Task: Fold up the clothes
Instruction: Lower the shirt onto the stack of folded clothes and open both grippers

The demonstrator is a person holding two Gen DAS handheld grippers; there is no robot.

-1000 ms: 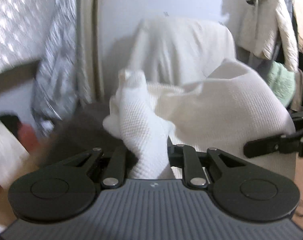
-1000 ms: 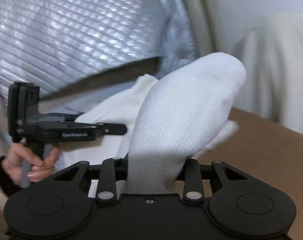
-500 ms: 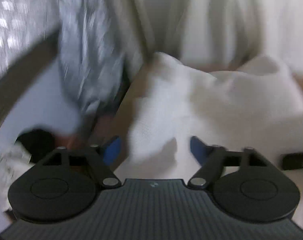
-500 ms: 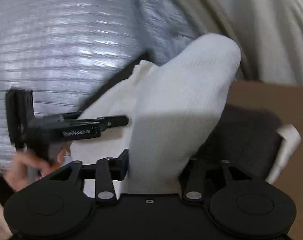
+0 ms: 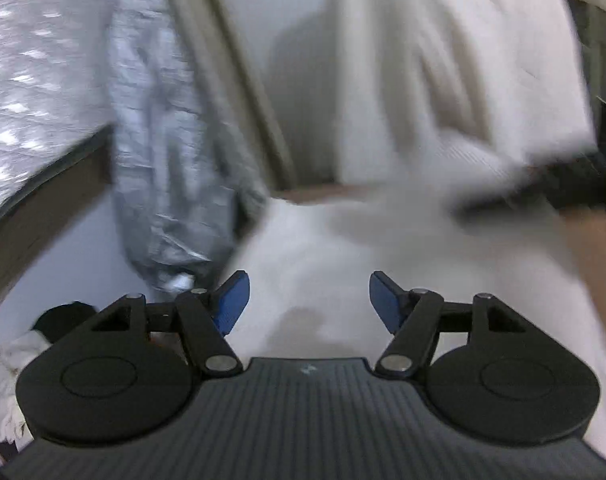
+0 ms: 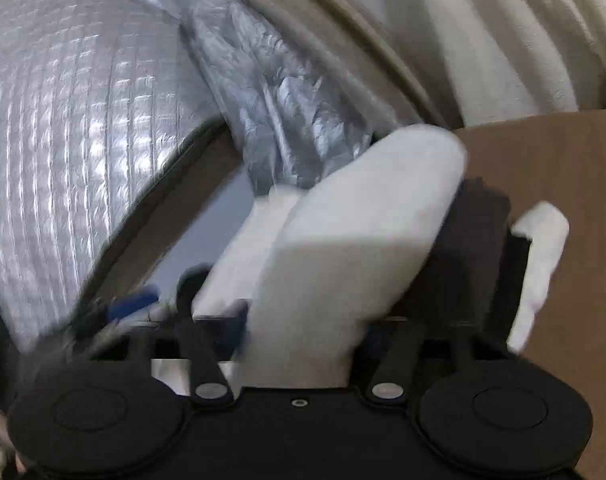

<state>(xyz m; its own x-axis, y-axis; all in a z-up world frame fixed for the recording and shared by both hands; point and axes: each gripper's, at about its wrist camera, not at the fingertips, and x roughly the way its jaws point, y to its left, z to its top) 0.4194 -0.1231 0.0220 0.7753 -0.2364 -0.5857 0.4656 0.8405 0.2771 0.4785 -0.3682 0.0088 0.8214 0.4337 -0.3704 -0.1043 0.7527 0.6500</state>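
A white waffle-knit garment (image 5: 343, 256) lies spread on the brown table just ahead of my left gripper (image 5: 305, 300), which is open and empty above it, blue pads showing. My right gripper (image 6: 303, 332) is shut on a fold of the same white garment (image 6: 355, 240), which stands up between its fingers and hides the pads. A loose end of the cloth (image 6: 539, 256) hangs to the right over the brown table (image 6: 563, 168). The other gripper shows blurred at the right of the left wrist view (image 5: 543, 184).
A silver quilted cover (image 6: 63, 112) and crinkled silver foil (image 5: 163, 160) hang at the left. A cream cloth-draped chair (image 5: 443, 60) stands behind the table. A patterned white cloth (image 5: 7, 380) lies at the lower left.
My left gripper opened and let go of the white garment, which dropped onto the table. My right gripper kept its hold and swung lower toward the table.
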